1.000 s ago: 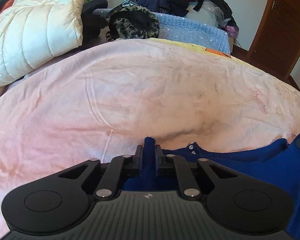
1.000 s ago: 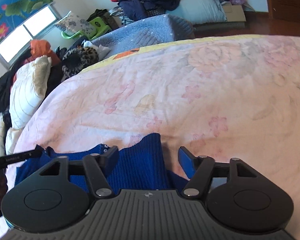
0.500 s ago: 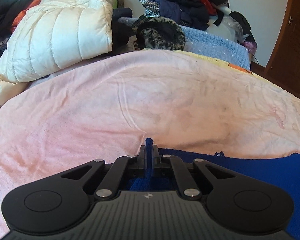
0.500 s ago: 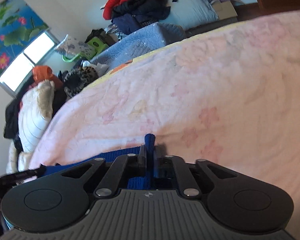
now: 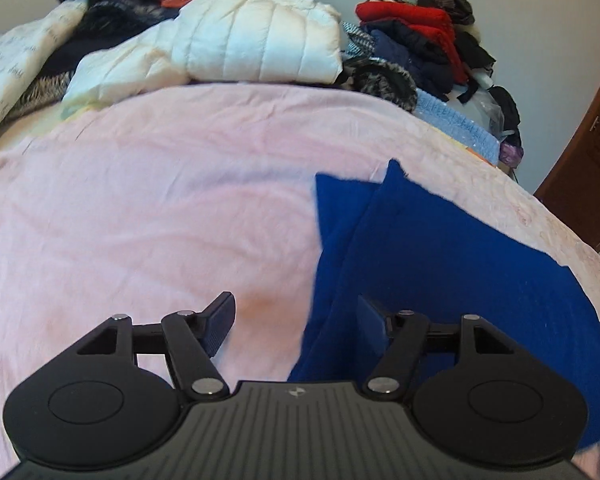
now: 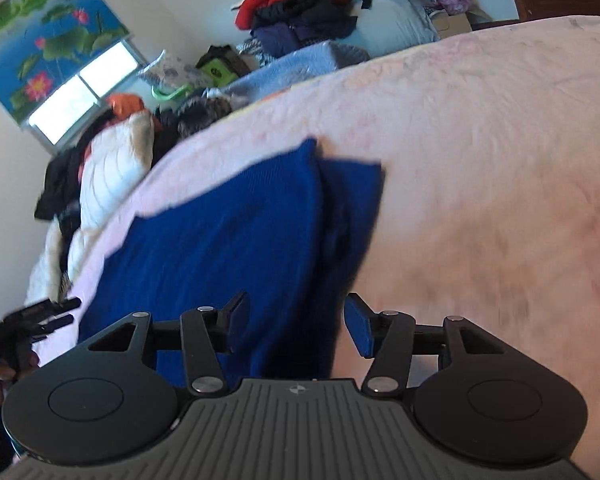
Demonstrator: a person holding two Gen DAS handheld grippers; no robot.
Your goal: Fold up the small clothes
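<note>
Lying folded on the pink floral bedspread (image 5: 148, 208), the blue knit sweater (image 5: 452, 264) sits toward the near edge of the bed, its doubled layers stacked with one sleeve or side panel peeking out beneath the upper layer. The picture is somewhat motion-blurred, so finer details of the knit cannot be made out.

In the left wrist view, the left gripper (image 5: 296, 322) has its jaws spread wide with nothing between them but bare bedspread and the sweater's left edge; its left finger is over the pink cover, its right finger (image 5: 374, 326) over the blue fabric. Whether that finger touches the cloth cannot be told.

In the right wrist view, the right gripper (image 6: 296, 320) is likewise spread wide, straddling the sweater's right edge: its left finger is over the blue knit, its right finger (image 6: 358, 330) over the bedspread just beside the garment. It grips nothing. The left gripper's body shows at the far left of this view, near the sweater's other side.

Along the far edge of the bed a white puffer jacket (image 5: 260, 44) lies among heaped dark garments, with a pale blue blanket (image 5: 456, 120) toward the far right corner and a pile of red and navy clothes (image 5: 412, 36) behind it. A lotus-print window blind (image 6: 48, 40) hangs on the wall.
</note>
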